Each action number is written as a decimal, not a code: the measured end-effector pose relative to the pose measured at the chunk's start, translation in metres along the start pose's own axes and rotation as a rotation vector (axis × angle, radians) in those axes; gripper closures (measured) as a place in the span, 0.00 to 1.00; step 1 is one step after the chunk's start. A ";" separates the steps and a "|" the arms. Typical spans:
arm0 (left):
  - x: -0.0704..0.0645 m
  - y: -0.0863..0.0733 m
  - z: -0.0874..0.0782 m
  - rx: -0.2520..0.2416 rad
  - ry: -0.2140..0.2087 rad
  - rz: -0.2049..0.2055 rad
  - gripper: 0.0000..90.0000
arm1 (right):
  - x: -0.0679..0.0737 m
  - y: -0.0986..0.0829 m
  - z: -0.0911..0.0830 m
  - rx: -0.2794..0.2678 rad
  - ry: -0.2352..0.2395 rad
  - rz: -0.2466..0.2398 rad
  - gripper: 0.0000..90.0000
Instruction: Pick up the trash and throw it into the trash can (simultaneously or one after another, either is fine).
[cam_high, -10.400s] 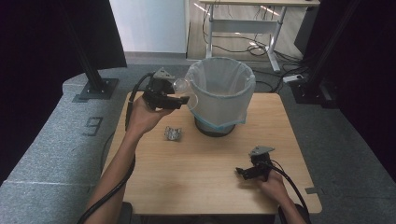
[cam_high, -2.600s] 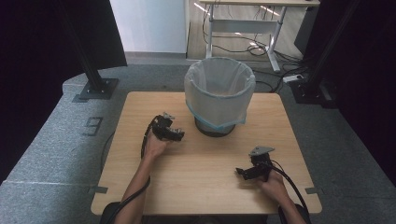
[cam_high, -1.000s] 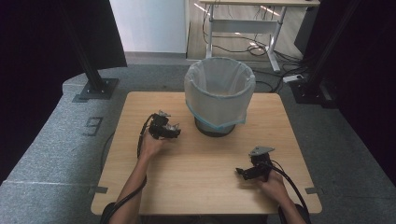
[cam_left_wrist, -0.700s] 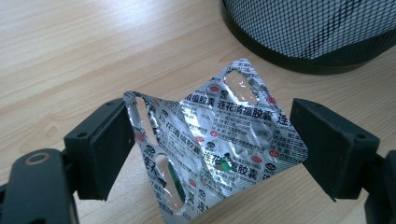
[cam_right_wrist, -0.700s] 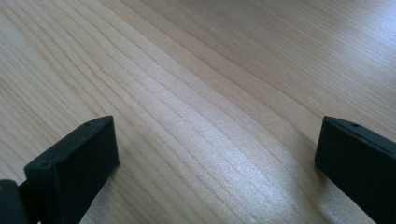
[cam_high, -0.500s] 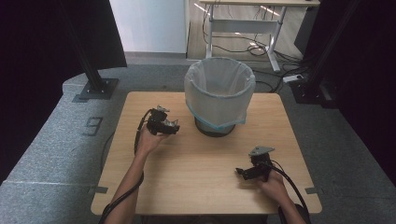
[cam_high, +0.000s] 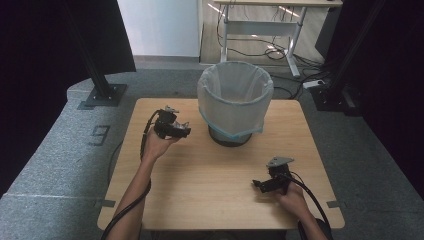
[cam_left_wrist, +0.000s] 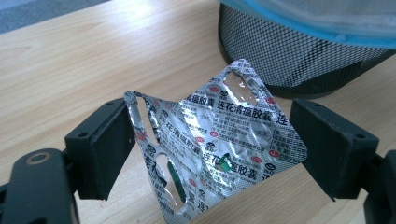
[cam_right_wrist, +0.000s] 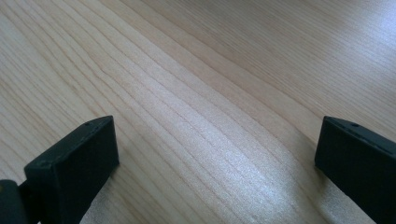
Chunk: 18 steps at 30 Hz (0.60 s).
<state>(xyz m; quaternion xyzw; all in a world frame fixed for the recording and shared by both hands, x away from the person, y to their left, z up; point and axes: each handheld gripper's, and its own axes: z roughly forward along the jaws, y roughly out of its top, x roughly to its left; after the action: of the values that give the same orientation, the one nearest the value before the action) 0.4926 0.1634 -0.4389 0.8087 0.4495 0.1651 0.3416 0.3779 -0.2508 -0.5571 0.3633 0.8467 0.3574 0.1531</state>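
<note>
Blister pack (cam_left_wrist: 215, 149), folded, was clamped in left gripper (cam_left_wrist: 212, 154) beside bin (cam_high: 235, 102); right gripper (cam_right_wrist: 215, 158) sat released near desk's (cam_high: 200, 190) near-right edge.

blister pack (cam_left_wrist: 219, 154) lower corner cut off, bin (cam_left_wrist: 308, 42) top cropped

High view: bright at top centre, wooden table (cam_high: 220, 190) evenly lit, both side edges in deep dark. Left gripper view: glare on the foil blister pack (cam_left_wrist: 219, 140), near jaws soft. Right gripper view: sheen at upper right, soft shadows beside the jaws.
</note>
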 end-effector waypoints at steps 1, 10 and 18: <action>-0.001 0.002 -0.002 -0.001 0.000 0.001 0.18 | 0.000 0.000 0.000 0.000 0.000 0.000 0.00; -0.003 0.015 -0.013 0.001 -0.016 0.010 0.18 | 0.000 0.000 0.000 -0.003 -0.001 -0.001 0.00; -0.005 0.030 -0.025 -0.006 -0.030 0.018 0.18 | 0.000 0.000 0.000 -0.001 0.000 -0.001 0.00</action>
<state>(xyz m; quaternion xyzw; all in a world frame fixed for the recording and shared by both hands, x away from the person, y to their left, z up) 0.4941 0.1578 -0.4000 0.8140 0.4367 0.1573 0.3491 0.3780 -0.2509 -0.5571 0.3627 0.8468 0.3577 0.1533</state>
